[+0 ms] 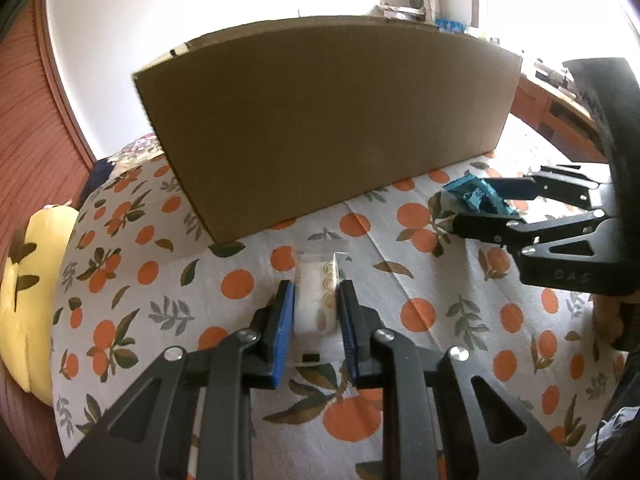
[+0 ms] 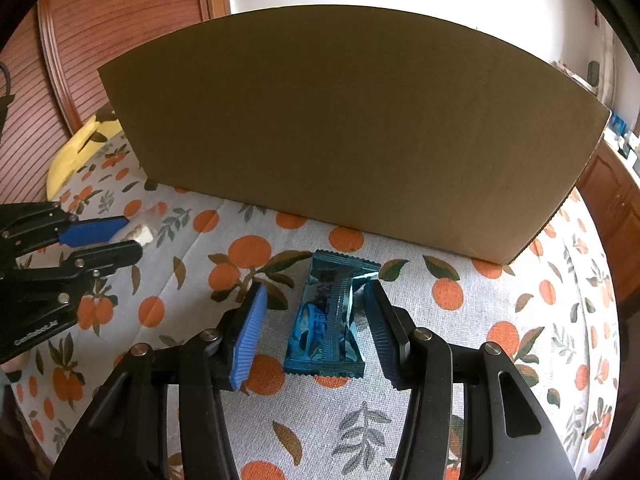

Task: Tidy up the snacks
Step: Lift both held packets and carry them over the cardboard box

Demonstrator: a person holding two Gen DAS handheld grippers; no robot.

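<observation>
Left wrist: left gripper [image 1: 316, 300] clamps a clear cookie pack [image 1: 318, 304] over the orange-print tablecloth [image 1: 420, 280], in front of the cardboard box [image 1: 328, 120].

Right wrist: right gripper [image 2: 316, 312] jaws wide, straddling a blue snack packet [image 2: 326, 324] lying on the cloth, its right pad just beside the wrapper.

Left gripper [image 1: 316, 312]: black linkage arms with triangular cut-outs, silver round pivot screws, two fingers [image 1: 285, 332] faced with blue ribbed pads. Seen at the left edge of the right wrist view, it carries small white lettering on its black body, too small to read surely.

Right gripper [image 2: 316, 320]: same build, with black angular arms, silver pivot screws and blue ridged pads on its fingers [image 2: 249, 340]. In the left wrist view, right side of the frame, faint embossed characters show on its black base, beside a broad curved black housing.
</observation>
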